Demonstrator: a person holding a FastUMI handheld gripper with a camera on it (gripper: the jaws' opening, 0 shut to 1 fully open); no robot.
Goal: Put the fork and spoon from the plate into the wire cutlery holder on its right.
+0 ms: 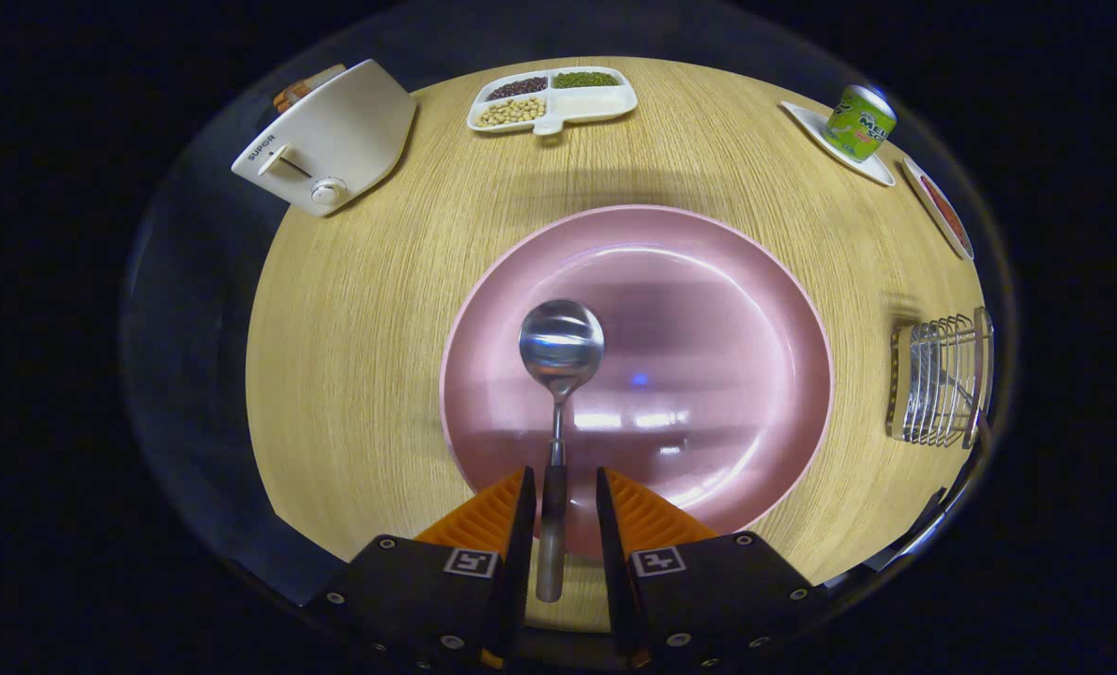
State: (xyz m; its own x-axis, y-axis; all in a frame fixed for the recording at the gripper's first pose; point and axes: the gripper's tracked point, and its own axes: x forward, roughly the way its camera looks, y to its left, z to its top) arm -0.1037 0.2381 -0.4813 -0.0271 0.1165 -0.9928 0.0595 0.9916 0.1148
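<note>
While flanked by narrowly parted jaws, a shiny steel spoon on pink plate.

Staged dining corner inside a dark recording booth: round wood-grain counter laid with a pink plate, toaster far left, divided dish of beans at the far side, soda can and wire cutlery holder right.
</note>
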